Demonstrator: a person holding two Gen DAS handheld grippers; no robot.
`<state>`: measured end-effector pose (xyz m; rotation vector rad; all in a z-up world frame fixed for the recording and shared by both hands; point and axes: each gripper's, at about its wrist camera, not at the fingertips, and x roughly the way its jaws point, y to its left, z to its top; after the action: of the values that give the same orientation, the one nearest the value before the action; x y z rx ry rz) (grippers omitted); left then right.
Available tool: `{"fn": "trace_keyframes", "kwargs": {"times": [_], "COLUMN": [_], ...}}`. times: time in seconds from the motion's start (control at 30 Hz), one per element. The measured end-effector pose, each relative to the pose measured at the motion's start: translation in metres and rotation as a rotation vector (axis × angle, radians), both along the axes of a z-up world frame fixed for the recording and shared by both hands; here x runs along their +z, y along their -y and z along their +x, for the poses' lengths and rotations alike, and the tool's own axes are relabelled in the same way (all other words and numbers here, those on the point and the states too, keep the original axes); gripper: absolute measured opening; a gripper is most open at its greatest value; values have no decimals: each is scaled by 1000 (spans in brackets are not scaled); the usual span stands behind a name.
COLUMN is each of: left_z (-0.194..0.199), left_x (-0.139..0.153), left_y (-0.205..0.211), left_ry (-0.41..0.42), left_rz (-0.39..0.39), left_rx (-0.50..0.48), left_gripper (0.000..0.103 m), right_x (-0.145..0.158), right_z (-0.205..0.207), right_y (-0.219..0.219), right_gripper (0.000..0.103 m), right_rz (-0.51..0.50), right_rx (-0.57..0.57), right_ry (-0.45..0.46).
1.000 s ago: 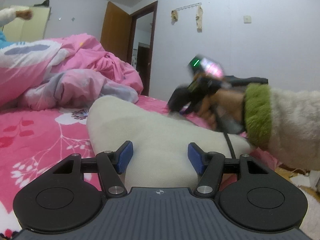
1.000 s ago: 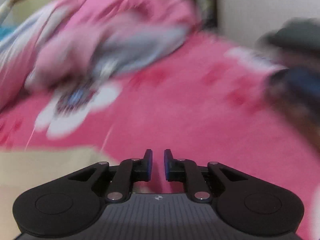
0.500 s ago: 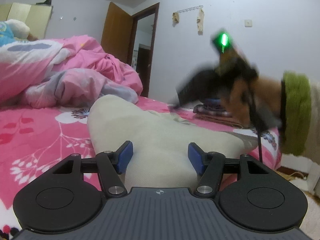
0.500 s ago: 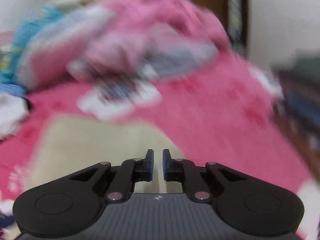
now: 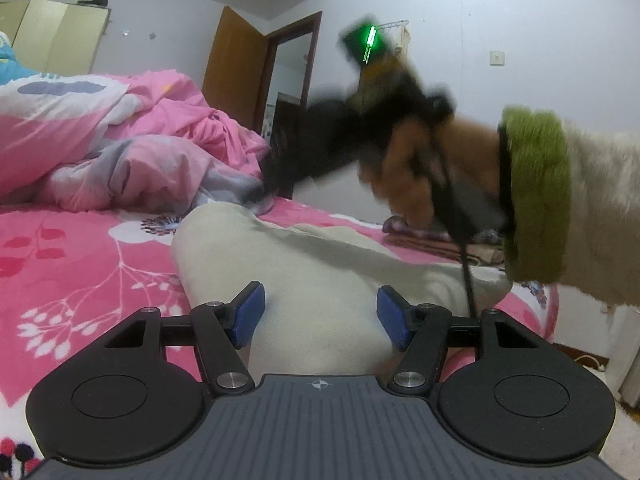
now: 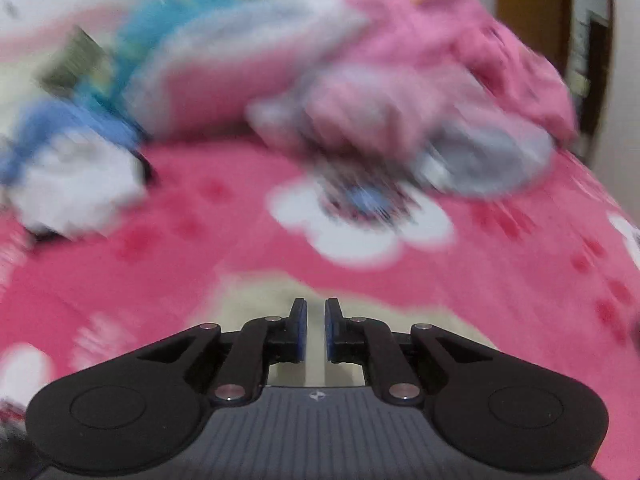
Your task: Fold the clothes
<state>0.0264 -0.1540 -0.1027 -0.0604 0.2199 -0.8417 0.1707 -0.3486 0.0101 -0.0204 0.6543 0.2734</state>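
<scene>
Against half a second ago, the right gripper, seen from the left wrist, has swung up and toward ten o'clock: its green light now sits near twelve o'clock in front of the wall, and its dark blurred nose reaches over the far end of the garment toward the quilt. The hand holding it and the fuzzy cream sleeve with its green knitted cuff fill more of the three o'clock side than before. The left gripper has not shifted; its blue pads stand wide apart with the garment lying between and under them, nothing gripped. In the right wrist view the scene has slid: the white flower on the sheet now lies at twelve o'clock, and less cream cloth shows. The right gripper's jaws sit close together with a narrow slit left, as before; whether cloth is caught in the slit cannot be told. The garment is cream, matte, finely ribbed, a long soft band with a rounded far end, lying on the bright pink floral sheet. The quilt is pink, thin and crumpled. A stack of folded clothes rests at three o'clock.
</scene>
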Motion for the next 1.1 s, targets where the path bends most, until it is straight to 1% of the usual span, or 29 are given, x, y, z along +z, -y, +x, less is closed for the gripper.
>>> {"fn": "trace_keyframes", "kwargs": {"times": [0.03,0.1,0.13,0.17,0.2,0.23,0.3,0.37,0.4,0.43,0.47,0.5,0.53,0.63,0.73,0.8,0.87,0.9,0.93,1.0,1.1], "left_z": [0,0,0,0,0,0,0,-1,-1,-1,-2,-2,-2,-3,-4,-4,-4,-4,-4,-4,-4], "left_x": [0,-1,-1,-1,-1,-1,-2,-1,-1,-1,-1,-1,-1,-1,-1,0,1,2,4,6,11], "left_y": [0,-1,-1,-2,-2,-2,-3,-2,-2,-1,-1,-1,0,1,2,2,3,4,5,6,8], "left_ry": [-1,-4,-5,-7,-8,-9,-10,-7,-5,-4,-2,-1,1,5,9,12,9,2,-4,-18,-38], "left_rz": [-2,-7,-10,-12,-15,-17,-18,-13,-11,-9,-6,-4,-2,6,13,17,26,34,42,57,81], "left_rx": [-1,-2,-3,-4,-4,-5,-5,-3,-2,-1,0,1,2,5,8,10,13,16,18,23,30], "left_gripper": [62,63,63,63,63,63,64,64,64,64,64,65,65,65,65,65,66,66,66,67,68], "right_x": [7,-18,-47,-70,-67,-59,-50,-28,-17,-8,-10,-25,-47,-50,-11,14,17,5,-18,-76,-57], "right_z": [-3,9,21,25,28,30,26,15,1,-3,-2,4,12,26,-2,-31,-49,-51,-46,-49,-53], "right_y": [-8,-21,-23,-19,-12,-8,-12,-13,-15,-14,-16,-21,-26,-10,1,18,36,45,52,57,60], "right_gripper": [8,7,9,9,9,11,12,13,12,12,12,12,7,4,7,7,7,7,7,5,6], "right_rz": [34,-17,-80,-77,-37,-17,-61,-10,45,93,86,39,-15,89,91,103,82,68,35,-20,23], "right_rx": [38,106,93,88,89,74,69,65,74,96,108,107,96,59,20,-14,-71,-107,-148,-181,-232], "right_ry": [29,-4,-58,-68,-73,-91,-92,-55,-27,5,18,-5,-66,-107,-6,79,89,48,-28,-57,-51]}}
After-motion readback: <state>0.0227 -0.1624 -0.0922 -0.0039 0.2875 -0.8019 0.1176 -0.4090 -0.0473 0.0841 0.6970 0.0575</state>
